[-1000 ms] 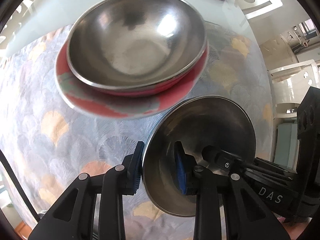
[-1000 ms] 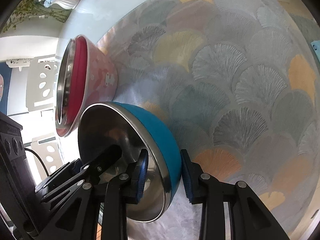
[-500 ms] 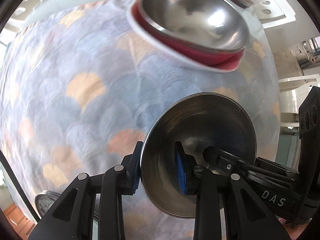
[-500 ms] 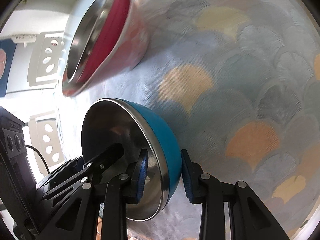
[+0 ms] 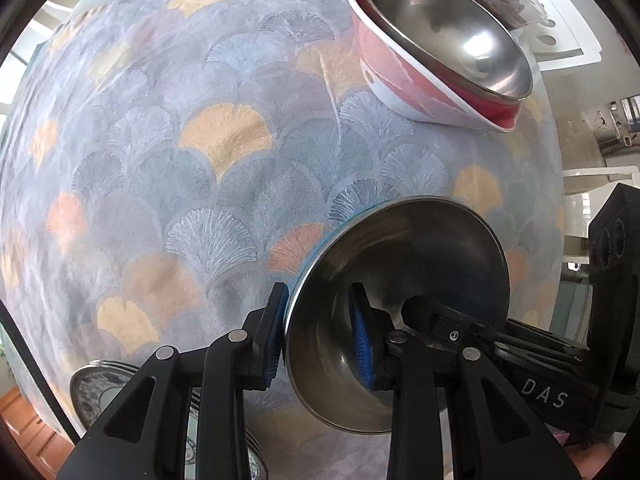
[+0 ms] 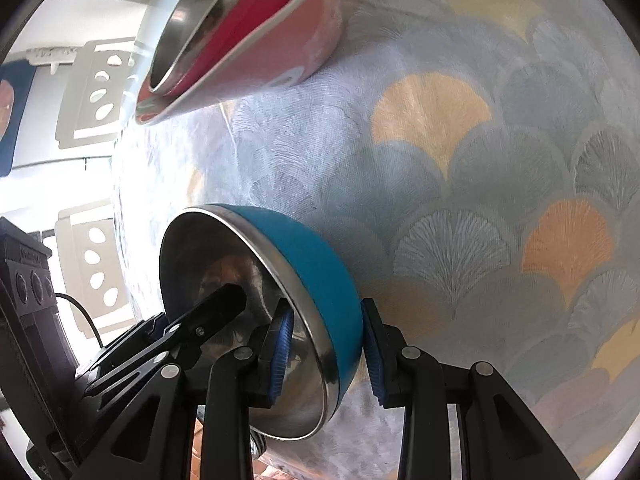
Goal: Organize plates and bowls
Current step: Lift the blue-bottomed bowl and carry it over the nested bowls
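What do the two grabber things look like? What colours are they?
Both are black. The left gripper and right gripper each have two angular black fingers with silver round screws and ribbed blue pads. The right one's body shows white letters "DAS" in the left view; a thin black cable hangs by the left one.

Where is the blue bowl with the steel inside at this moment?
The blue bowl is held by its rim between both grippers, over the patterned tablecloth. In the right wrist view it sits low and left of centre, below the red bowl.
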`<state>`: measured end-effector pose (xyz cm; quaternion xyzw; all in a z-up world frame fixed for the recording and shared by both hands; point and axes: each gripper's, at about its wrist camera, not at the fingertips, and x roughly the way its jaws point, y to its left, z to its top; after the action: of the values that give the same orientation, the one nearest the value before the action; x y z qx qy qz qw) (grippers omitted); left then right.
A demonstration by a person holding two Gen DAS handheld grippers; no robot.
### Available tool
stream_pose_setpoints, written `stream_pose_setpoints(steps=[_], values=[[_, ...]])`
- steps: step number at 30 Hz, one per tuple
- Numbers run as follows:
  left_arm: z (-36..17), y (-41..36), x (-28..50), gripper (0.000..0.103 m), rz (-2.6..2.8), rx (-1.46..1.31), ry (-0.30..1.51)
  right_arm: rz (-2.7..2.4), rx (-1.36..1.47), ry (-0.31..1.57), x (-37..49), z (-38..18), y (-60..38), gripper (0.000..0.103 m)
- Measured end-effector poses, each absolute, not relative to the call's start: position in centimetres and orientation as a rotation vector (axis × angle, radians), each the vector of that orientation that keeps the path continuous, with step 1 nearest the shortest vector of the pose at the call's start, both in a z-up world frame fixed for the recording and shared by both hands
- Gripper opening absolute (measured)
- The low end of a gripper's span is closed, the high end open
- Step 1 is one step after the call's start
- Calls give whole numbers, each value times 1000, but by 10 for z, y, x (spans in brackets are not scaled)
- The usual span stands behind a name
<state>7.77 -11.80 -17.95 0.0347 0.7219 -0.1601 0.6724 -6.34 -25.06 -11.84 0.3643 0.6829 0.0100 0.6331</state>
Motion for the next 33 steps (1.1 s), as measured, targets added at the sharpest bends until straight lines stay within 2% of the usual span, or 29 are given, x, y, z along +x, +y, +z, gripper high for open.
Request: stream_pose_setpoints(steps=[8,21,33], values=[[-191,-123,77,28,-443,126,1611,-33,875,1525,-88,-121,-254,32],[-177,-133,82,28,-554,177,1566,-101,893,1471,-93,-102,-253,33],[-159,-111,78,28,-606,194,1530,-105,909,1414,-102,-80,-259,33]])
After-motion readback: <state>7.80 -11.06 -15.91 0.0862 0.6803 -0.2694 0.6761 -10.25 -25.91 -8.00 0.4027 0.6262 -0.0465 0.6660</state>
